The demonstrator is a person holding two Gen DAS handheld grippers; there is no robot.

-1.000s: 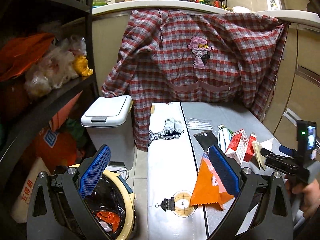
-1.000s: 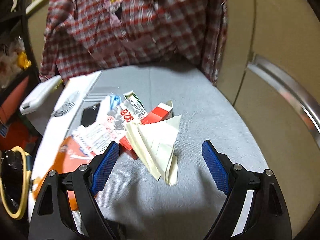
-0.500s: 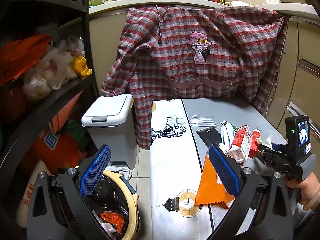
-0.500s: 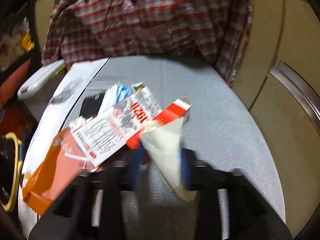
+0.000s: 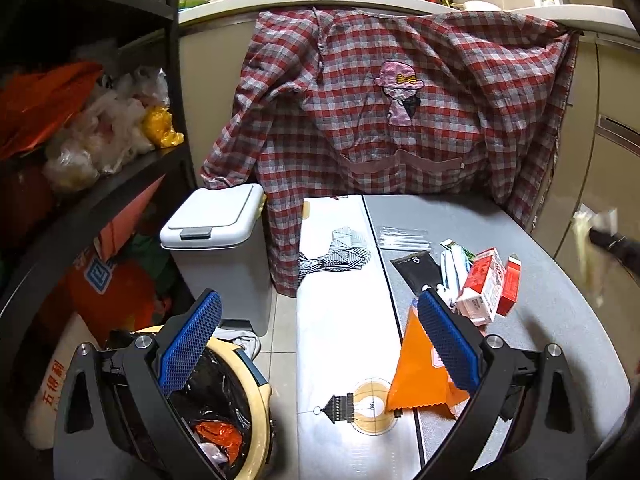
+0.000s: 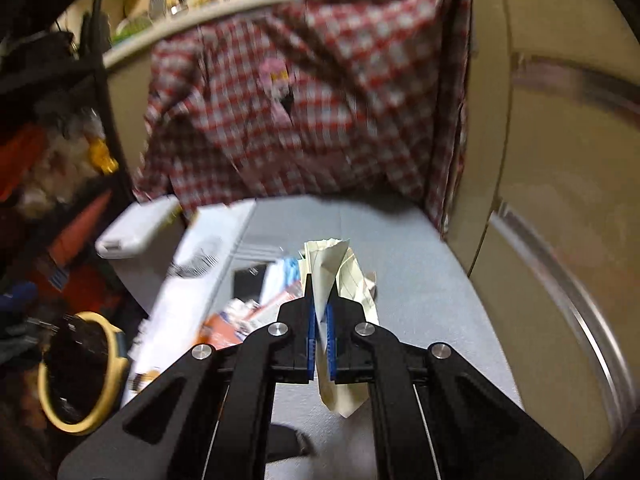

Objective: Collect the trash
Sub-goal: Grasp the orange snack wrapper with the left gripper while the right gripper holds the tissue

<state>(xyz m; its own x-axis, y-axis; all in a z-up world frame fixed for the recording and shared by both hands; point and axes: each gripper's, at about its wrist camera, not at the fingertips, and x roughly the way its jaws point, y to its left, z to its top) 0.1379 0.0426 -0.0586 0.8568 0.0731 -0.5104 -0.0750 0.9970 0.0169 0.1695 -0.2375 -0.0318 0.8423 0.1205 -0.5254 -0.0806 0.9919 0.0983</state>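
Between the blue pads of the right gripper [image 6: 319, 334] a folded piece of cream paper [image 6: 336, 276] is being pinched, its jaws drawn tight against it; the paper is being held clear of the grey table [image 6: 416, 280], with one end sticking out ahead of the fingertips and the other hanging below them. From the left wrist view, the same paper [image 5: 588, 248] is being seen blurred at the far right edge, raised above the table [image 5: 552, 300]. The left gripper [image 5: 320, 340] is being kept wide open with nothing between its pads, one finger over the floor and the other over the table. Under its left finger, a round bin with a yellow rim and black liner [image 5: 248, 412] is being shown, with orange and white scraps inside. On the table, more trash is being left lying: an orange wrapper [image 5: 424, 376] near the front edge, a red and white carton [image 5: 484, 284] just behind it, a black packet [image 5: 416, 268] and a clear sleeve [image 5: 404, 238] farther back. A plaid shirt [image 5: 392, 120] is being displayed draped over the counter behind, and a grey lidded bin [image 5: 220, 236] is standing on the floor beside the table.
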